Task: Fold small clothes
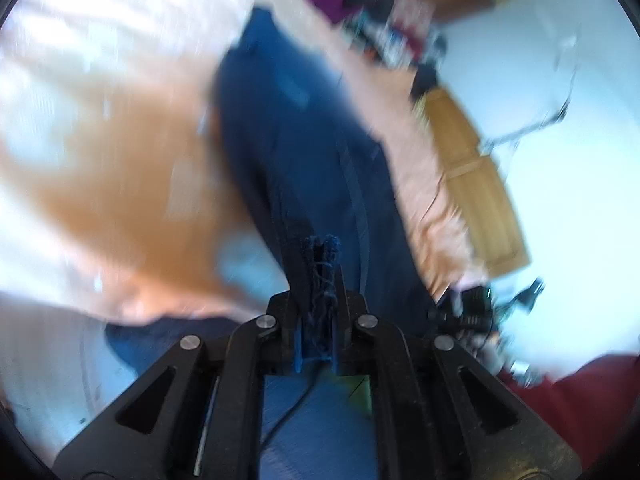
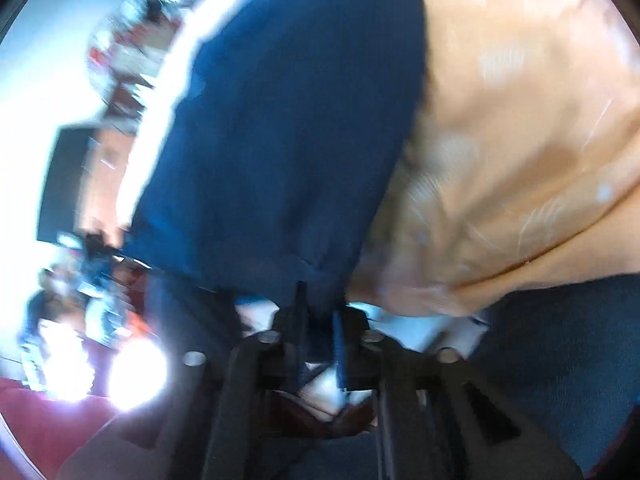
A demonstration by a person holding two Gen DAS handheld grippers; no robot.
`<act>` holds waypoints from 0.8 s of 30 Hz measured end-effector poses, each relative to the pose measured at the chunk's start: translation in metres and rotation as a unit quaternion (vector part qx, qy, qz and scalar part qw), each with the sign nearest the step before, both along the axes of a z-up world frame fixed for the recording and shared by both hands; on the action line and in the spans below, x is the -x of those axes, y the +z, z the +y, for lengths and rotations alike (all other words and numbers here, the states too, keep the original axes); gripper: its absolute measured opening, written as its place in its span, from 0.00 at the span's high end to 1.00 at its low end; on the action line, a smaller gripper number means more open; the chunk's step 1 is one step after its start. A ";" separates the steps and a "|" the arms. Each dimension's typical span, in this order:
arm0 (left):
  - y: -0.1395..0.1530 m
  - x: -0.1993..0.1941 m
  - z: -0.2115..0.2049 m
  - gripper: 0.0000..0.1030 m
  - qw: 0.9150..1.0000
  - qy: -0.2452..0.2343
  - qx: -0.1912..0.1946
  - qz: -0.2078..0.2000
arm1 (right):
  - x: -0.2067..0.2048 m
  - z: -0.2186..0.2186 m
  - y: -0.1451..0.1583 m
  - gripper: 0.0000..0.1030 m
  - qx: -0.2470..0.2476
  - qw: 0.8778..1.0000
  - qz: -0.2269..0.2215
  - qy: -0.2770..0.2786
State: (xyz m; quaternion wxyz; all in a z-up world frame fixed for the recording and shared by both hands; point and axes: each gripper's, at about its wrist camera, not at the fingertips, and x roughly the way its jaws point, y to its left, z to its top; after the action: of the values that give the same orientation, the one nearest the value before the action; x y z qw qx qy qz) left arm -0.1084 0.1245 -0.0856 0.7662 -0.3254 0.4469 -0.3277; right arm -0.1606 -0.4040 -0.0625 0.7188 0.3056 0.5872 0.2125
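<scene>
Both pairs of jaws are pinched tight on cloth. The left gripper (image 1: pixel 318 276) holds the frayed edge of the dark blue cloth garment (image 1: pixel 304 128), and the right gripper (image 2: pixel 320 312) holds another edge of it. The garment stretches away from them over the soft peach-orange bed cover (image 1: pixel 100 168). It looks long and not folded yet, so I think the folding is only starting.

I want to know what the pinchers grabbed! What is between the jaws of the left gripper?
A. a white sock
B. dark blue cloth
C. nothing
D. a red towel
B: the left gripper has its jaws shut on a bunched edge of the dark blue cloth, which stretches away over the orange-tan bedcover.
</scene>
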 end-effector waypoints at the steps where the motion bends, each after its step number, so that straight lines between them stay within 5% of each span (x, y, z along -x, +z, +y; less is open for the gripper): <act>1: 0.010 -0.001 0.000 0.92 1.000 0.005 0.011 -0.014 | 0.001 -0.006 0.015 0.91 -0.022 0.999 -0.016 -0.017; 6: 0.059 -0.022 -0.012 0.92 0.997 0.000 0.033 -0.069 | -0.016 -0.022 0.071 0.91 -0.096 0.990 -0.089 -0.061; 9: 0.087 -0.056 -0.012 0.92 0.994 0.008 0.055 -0.098 | -0.038 -0.028 0.095 0.91 -0.105 0.985 -0.122 -0.068; 15: 0.119 -0.155 -0.031 0.91 0.991 0.015 0.029 -0.128 | -0.140 -0.051 0.130 0.91 -0.079 0.978 -0.169 -0.094; 19: 0.120 -0.227 -0.051 0.91 0.992 0.021 0.022 -0.125 | -0.227 -0.068 0.136 0.91 -0.066 0.978 -0.171 -0.098; 24: 0.085 -0.309 -0.062 0.88 0.994 0.032 -0.008 -0.102 | -0.331 -0.082 0.120 0.90 -0.046 0.982 -0.159 -0.092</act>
State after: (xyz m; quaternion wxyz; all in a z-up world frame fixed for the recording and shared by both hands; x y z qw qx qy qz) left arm 0.2006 0.0629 -0.0007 0.8203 -0.2982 0.3586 -0.3311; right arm 0.1708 -0.4862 0.0578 0.8045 0.3538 0.4244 0.2181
